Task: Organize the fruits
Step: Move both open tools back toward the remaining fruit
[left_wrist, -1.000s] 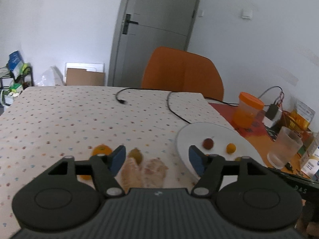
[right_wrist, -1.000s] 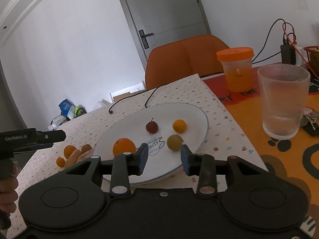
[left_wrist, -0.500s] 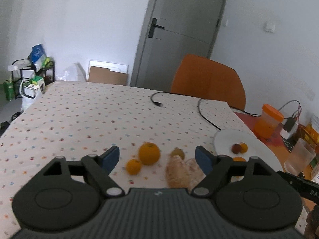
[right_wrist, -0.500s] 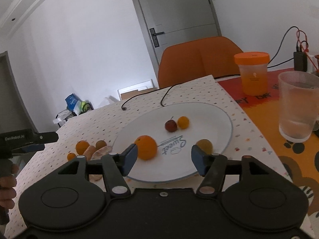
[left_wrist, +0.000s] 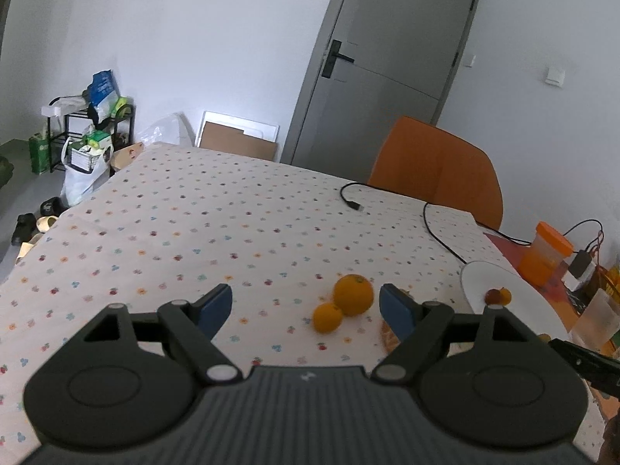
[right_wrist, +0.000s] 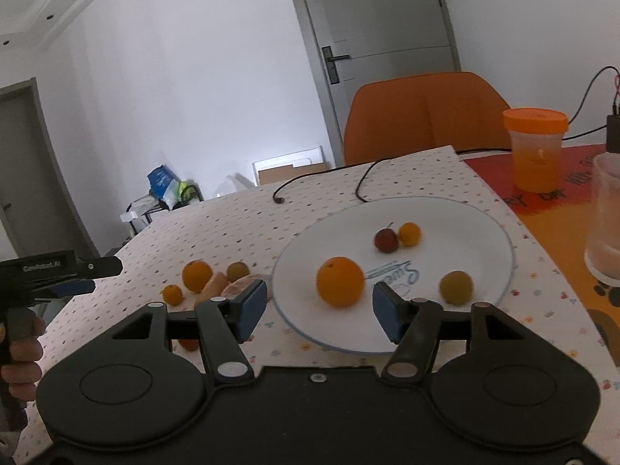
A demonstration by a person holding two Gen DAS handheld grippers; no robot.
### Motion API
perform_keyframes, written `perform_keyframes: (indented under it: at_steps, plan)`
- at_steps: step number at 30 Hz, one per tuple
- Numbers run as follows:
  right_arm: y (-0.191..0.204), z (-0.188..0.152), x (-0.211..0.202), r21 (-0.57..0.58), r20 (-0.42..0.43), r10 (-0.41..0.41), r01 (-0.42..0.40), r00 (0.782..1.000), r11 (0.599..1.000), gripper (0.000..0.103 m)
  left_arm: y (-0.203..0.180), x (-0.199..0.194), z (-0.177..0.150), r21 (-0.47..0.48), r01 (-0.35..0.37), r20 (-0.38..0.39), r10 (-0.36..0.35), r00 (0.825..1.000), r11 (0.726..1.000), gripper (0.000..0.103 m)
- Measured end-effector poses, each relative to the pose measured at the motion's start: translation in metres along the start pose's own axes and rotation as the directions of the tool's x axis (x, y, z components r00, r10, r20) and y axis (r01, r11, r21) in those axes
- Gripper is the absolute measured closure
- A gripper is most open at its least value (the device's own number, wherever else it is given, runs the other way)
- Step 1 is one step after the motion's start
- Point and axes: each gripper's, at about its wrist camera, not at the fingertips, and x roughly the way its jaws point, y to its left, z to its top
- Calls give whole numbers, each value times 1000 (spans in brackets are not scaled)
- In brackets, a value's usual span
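Nearest the lens in the right wrist view, the right gripper (right_wrist: pixel 319 306) is hanging with its jaws spread wide and nothing between them, framing the large orange (right_wrist: pixel 340 281) that is sitting on the near part of the white plate (right_wrist: pixel 500 228) at the centre of the frame. In the left wrist view the left gripper (left_wrist: pixel 306 310) is likewise standing spread and empty low in the frame, with a small orange (left_wrist: pixel 327 317) and a bigger orange (left_wrist: pixel 353 294) touching each other on the dotted tablecloth (left_wrist: pixel 193 224) just beyond its right finger. The round fruit is looking likely to roll: a finger nudging one of the touching pair could be sending the other off across the cloth, and a closing grip set off-centre could be squirting an orange out sideways. On the plate, a green-brown fruit (right_wrist: pixel 456 286) is lying lower right, and a dark red fruit (right_wrist: pixel 386 239) and a little orange fruit (right_wrist: pixel 409 233) are sitting together farther back; a careless drop there could be knocking them about. The clear glass (right_wrist: pixel 604 224) at the right edge is standing near the plate and could be getting tipped by a wide swing. Hard to make out: pale, pinkish pieces (right_wrist: pixel 232 288) beside the left-hand fruit are being partly hidden by the right gripper's finger, and something reddish beneath that finger is staying unidentifiable. The glass is being cut off by the frame.
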Motion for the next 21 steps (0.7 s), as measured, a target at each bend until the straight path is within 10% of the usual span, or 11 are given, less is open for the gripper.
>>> perform_keyframes:
  at_steps: [21]
  plan:
    - [51, -5, 26, -61, -52, 88, -91, 995, 994, 56, 16, 4, -11, -13, 20, -19, -20, 1000, 1000, 39]
